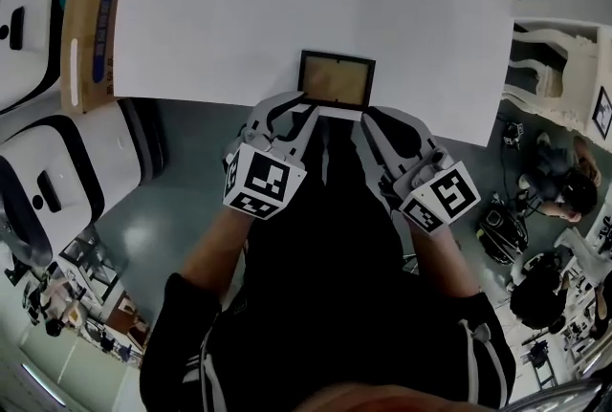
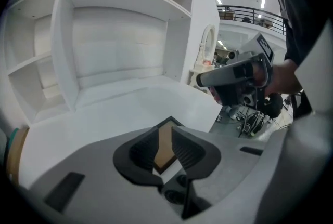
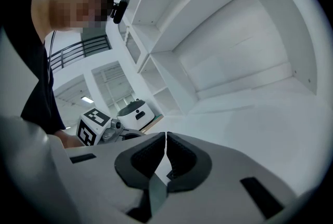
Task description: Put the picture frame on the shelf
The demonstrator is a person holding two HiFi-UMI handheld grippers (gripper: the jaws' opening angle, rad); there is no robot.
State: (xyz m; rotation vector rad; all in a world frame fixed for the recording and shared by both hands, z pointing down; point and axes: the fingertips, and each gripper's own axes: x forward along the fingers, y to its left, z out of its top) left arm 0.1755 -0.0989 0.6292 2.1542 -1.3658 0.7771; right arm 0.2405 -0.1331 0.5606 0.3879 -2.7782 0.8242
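picture frame (image 1: pixel 336 78): dark matt border, tan insert
shelf (image 1: pixel 239 18): white, smooth, matt
left gripper (image 2: pixel 165 134): grey matt shell, black ribbed pads (image 2: pixel 140 154)

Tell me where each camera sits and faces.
Head view: on the person's head, facing steeply down at the picture frame on the shelf; both arms, left gripper, right gripper show.
Left gripper view: on the left gripper, facing along its parted jaws at frame and shelf; a hand shows.
Right gripper view: on the right gripper, past closed jaws into the shelf; torso shows.
Shared: head and left gripper views show the frame.
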